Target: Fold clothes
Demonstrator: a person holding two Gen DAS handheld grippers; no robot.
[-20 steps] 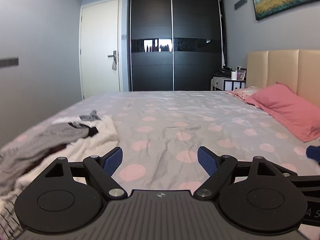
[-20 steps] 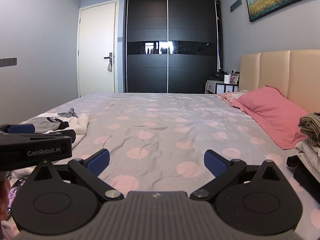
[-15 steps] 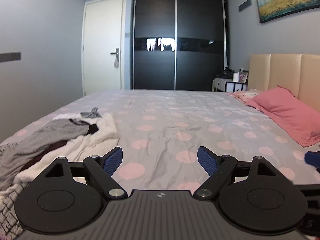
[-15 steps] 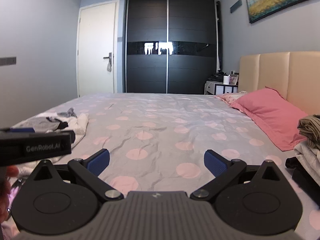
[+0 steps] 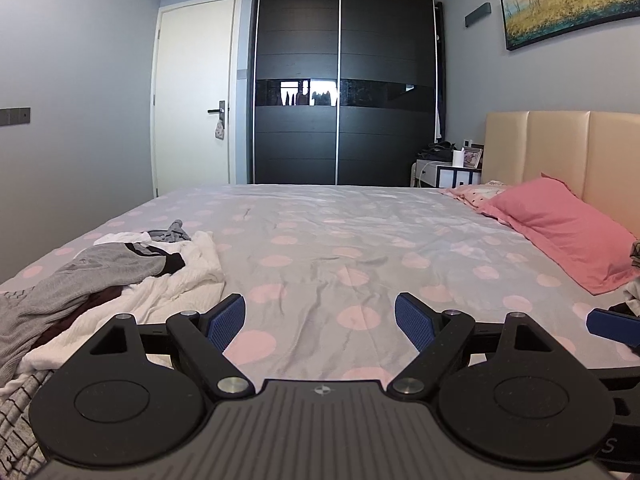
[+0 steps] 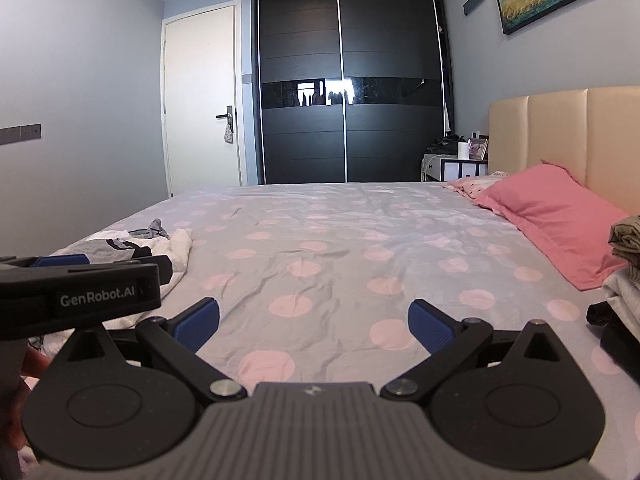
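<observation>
a bedroom with a wide bed [image 5: 320, 248] under a grey sheet dotted with pink circles. the left gripper [image 5: 320, 322] and the right gripper [image 6: 314, 326] hover side by side above the near edge, each with its blue-padded jaws spread wide and nothing between them. an unfolded heap of clothes [image 5: 120, 276], grey, white and black, lies at nine o'clock on the bed. a small stack of folded garments [image 6: 626, 264] sits at three o'clock, just beside a pink pillow [image 5: 560, 232]. a dark wardrobe [image 6: 348, 84] stands at twelve o'clock.

Dark wardrobe [image 5: 344, 88] behind polka-dot bed [image 5: 360, 248]
</observation>
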